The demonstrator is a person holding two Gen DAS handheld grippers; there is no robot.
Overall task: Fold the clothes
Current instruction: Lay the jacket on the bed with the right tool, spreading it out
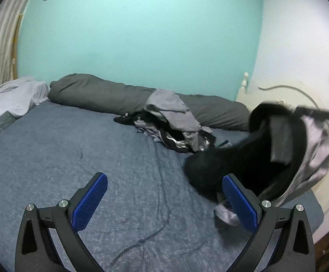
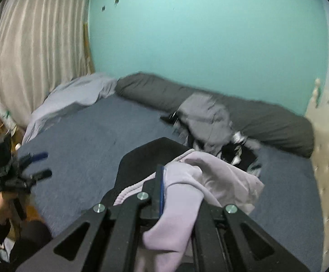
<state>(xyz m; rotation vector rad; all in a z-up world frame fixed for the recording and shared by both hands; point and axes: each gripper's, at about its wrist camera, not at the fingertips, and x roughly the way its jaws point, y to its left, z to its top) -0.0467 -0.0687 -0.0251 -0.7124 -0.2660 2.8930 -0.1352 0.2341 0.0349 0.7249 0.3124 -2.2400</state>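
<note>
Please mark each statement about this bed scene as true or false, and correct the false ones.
1. The right gripper is shut on a black and pale lilac garment. True.
2. The left gripper holds a grey shirt. False: its blue pads stand wide apart with nothing between them.
3. A pile of clothes lies on the blue bed sheet, against a long dark grey pillow. True.
4. The wall behind the bed is yellow. False: the wall is turquoise.
5. The held garment lies flat on the sheet. False: it hangs lifted, only its lower end near the sheet.
</note>
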